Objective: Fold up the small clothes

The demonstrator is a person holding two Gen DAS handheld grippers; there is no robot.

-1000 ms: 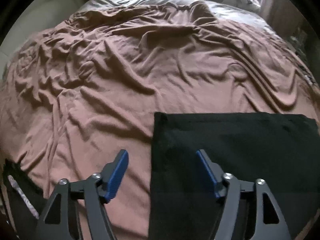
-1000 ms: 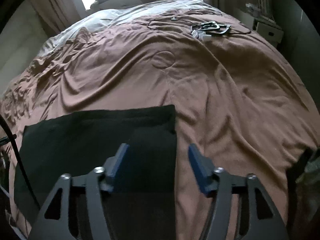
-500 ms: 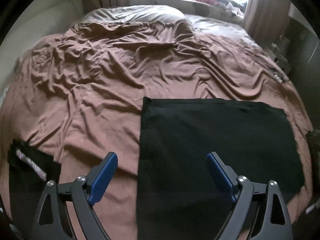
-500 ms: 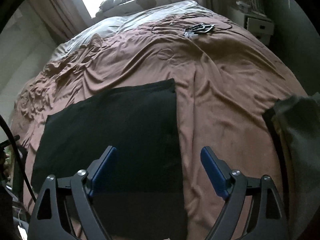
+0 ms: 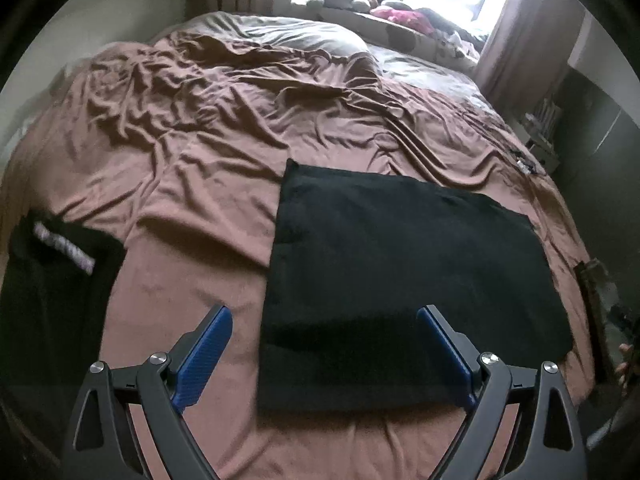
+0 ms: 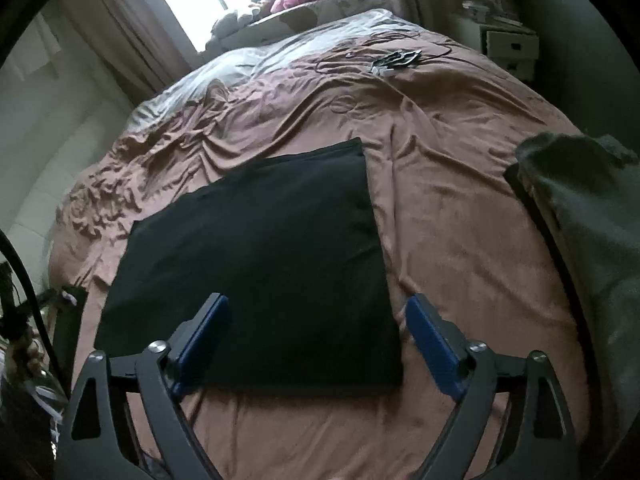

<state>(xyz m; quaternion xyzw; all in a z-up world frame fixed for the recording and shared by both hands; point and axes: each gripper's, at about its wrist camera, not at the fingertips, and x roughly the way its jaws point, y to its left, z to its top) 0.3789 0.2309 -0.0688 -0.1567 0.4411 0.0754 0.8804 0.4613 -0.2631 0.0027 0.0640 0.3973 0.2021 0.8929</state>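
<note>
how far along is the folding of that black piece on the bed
The black folded garment already lies as a flat, neat rectangle on the brown bedsheet. Nothing is in hand: the left gripper is open, the right gripper is opening, both above it. Left to do, probably: the dark garment with a pale band at the left edge and the grey cloth on the right.

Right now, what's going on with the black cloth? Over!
Left tool open; right tool opening, nothing between. Black cloth lies folded flat on brown bedspread. Nothing blocking.

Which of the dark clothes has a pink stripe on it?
The black garment lying left of the folded black cloth; the folded one is plain.
</note>
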